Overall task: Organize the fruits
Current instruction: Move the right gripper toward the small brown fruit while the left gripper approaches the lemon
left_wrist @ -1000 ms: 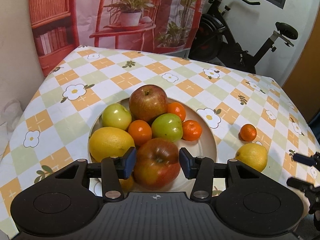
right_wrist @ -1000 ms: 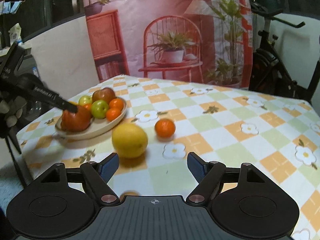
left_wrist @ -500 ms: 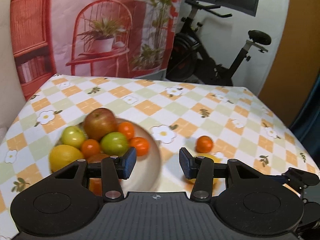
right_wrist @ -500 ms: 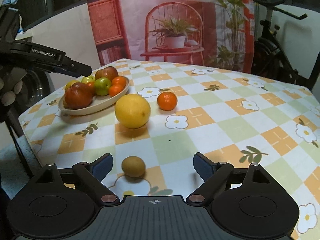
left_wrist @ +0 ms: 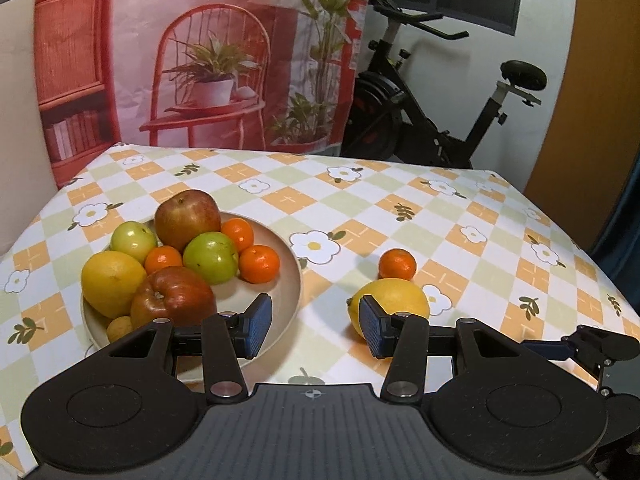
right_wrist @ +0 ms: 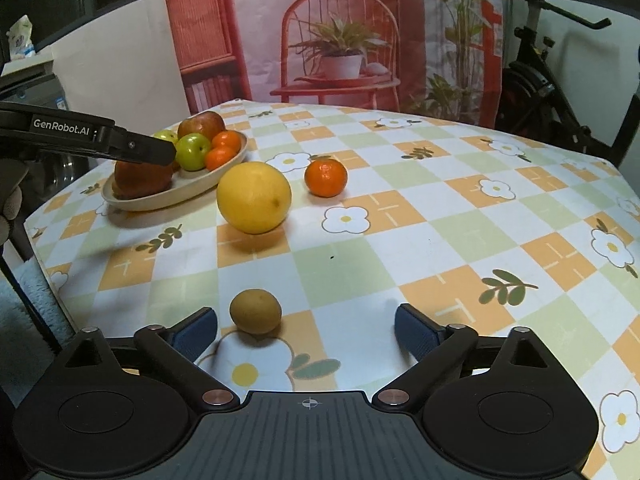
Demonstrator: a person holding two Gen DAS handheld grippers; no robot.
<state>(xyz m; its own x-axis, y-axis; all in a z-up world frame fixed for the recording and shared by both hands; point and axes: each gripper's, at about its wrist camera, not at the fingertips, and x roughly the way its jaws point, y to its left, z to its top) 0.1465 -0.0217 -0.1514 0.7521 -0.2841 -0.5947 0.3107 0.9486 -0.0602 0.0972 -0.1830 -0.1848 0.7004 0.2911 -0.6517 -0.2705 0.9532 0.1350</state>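
We see a checked tablecloth (left_wrist: 360,208) with white daisies and leaf sprigs covering the table. Behind it, at twelve o'clock, hangs a printed backdrop (left_wrist: 224,52) showing a red wire chair that carries a potted plant; at ten o'clock on the same print stands a red rattan cabinet with books. At two o'clock, beside the backdrop, a black exercise bike (left_wrist: 448,112) stands against the white wall, and at three o'clock we see an orange-brown panel (left_wrist: 592,92).

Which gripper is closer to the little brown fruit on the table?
Right. The right gripper is open just in front of the small brown fruit, which sits near its left finger. The left gripper hangs open between the fruit plate and the big lemon.
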